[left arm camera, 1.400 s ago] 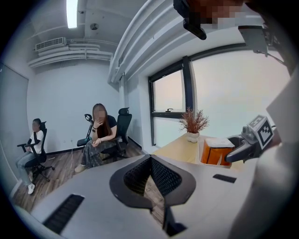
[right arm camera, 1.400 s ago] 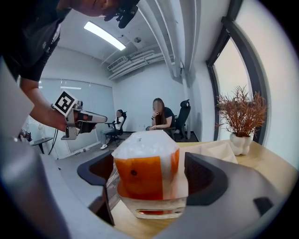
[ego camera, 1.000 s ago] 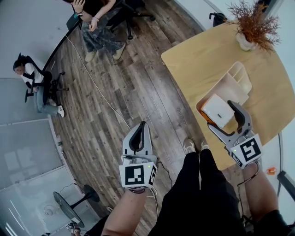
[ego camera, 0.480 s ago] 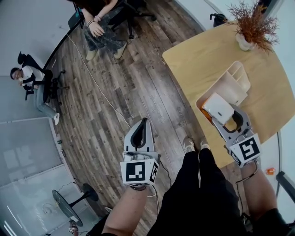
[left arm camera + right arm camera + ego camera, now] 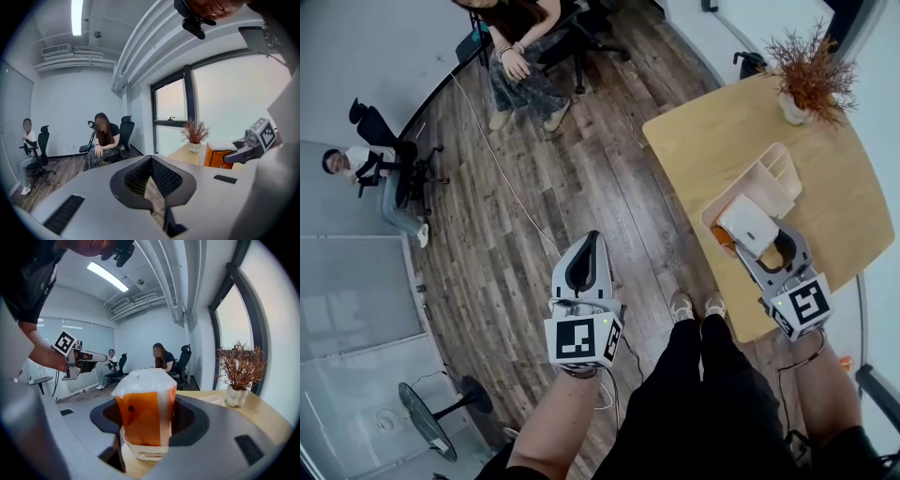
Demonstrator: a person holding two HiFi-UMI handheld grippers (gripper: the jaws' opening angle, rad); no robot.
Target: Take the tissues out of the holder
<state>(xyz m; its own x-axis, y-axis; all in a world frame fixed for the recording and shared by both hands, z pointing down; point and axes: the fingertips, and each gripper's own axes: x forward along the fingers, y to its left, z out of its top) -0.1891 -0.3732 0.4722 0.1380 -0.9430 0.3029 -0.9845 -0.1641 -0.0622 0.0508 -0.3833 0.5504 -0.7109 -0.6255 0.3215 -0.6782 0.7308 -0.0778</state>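
An orange tissue pack (image 5: 748, 226) with a white top stands on end in a beige holder (image 5: 769, 180) on the round wooden table (image 5: 712, 131). My right gripper (image 5: 761, 242) is shut on the pack, one finger on each side. In the right gripper view the tissue pack (image 5: 145, 408) fills the gap between the jaws of the right gripper (image 5: 146, 416), its lower end still inside the holder's rim (image 5: 140, 452). My left gripper (image 5: 591, 242) hangs over the wooden floor, left of the table, shut and empty. The left gripper (image 5: 152, 161) shows its tips meeting.
A white pot of dried red plant (image 5: 806, 70) stands at the table's far side. One person sits on a chair (image 5: 520, 56) at the back, another (image 5: 366, 164) at the left wall. The wearer's dark trouser legs (image 5: 703, 394) are below.
The right gripper's jaws, open around the tissue pack a second ago, have moved forward and closed on it. The left gripper has hardly moved.
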